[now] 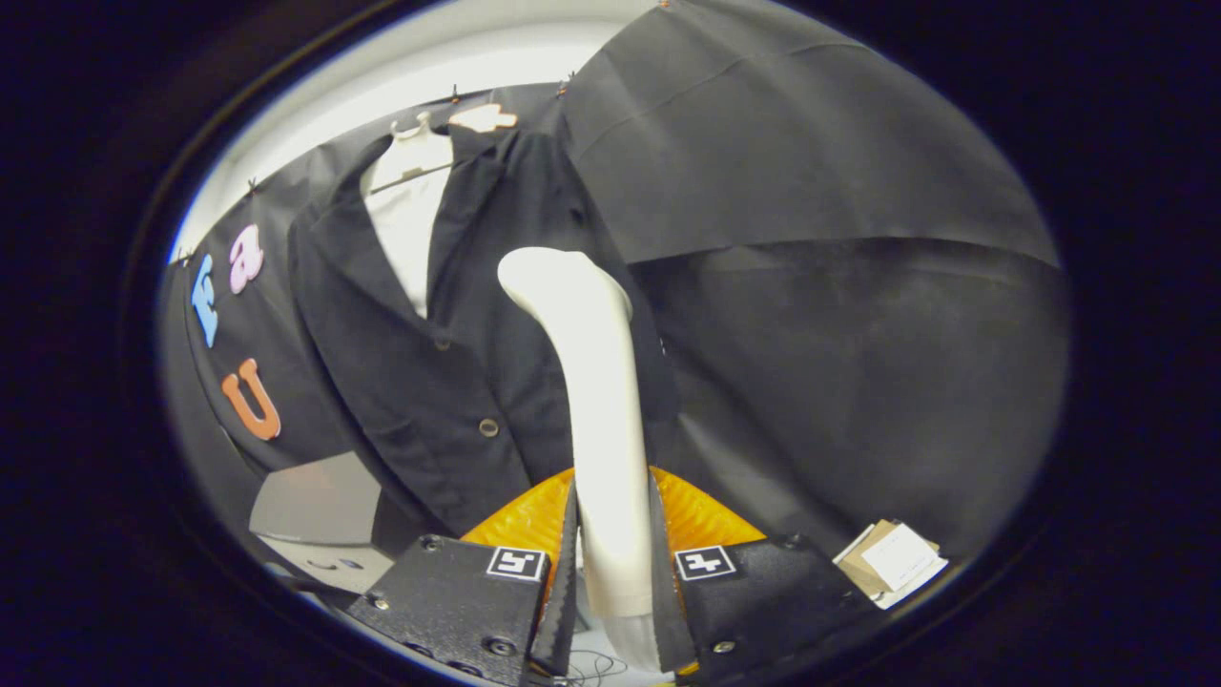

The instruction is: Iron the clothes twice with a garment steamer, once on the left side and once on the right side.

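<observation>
Black coat hangs on a hanger at the far left, over a white shirt. White steamer rises upright before the coat's right half, its head bent left. Gripper points forward, both fingers clamped on the steamer's handle. Paper tags lie near right.

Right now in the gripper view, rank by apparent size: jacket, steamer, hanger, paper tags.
1. Jacket
2. Steamer, clamped in the gripper; being nearest the camera inflates it
3. Paper tags and hanger: look alike, hanger mostly covered
</observation>
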### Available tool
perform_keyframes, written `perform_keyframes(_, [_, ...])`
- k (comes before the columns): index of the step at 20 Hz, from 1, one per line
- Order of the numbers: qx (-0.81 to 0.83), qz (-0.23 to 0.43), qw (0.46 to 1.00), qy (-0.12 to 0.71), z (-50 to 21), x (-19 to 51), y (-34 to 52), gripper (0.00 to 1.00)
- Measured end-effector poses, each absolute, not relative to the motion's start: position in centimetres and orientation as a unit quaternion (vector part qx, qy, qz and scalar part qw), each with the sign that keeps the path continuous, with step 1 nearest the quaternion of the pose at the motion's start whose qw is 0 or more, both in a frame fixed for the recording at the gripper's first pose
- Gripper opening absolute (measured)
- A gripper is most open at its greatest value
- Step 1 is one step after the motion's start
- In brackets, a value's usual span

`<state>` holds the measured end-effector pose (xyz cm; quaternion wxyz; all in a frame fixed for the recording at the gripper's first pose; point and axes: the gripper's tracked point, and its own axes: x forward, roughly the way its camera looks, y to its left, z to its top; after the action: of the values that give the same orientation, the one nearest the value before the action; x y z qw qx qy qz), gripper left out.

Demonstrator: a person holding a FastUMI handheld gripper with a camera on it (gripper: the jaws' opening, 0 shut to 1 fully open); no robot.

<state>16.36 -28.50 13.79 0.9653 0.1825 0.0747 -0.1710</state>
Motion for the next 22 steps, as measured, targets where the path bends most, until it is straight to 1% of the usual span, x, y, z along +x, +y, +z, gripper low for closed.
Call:
perform_keyframes(6, [0.187,-0.153,0.97,0.021,21.2,18.6,-30.7,0.36])
perform_keyframes(14, [0.162,-0.121,0.978,-0.043,29.7,22.3,-29.4,0.36])
perform_keyframes(17, [0.138,-0.137,0.979,-0.059,30.7,23.7,-29.4,0.36])
perform_keyframes(22, [0.13,-0.148,0.98,-0.043,30.0,25.9,-28.9,0.36])
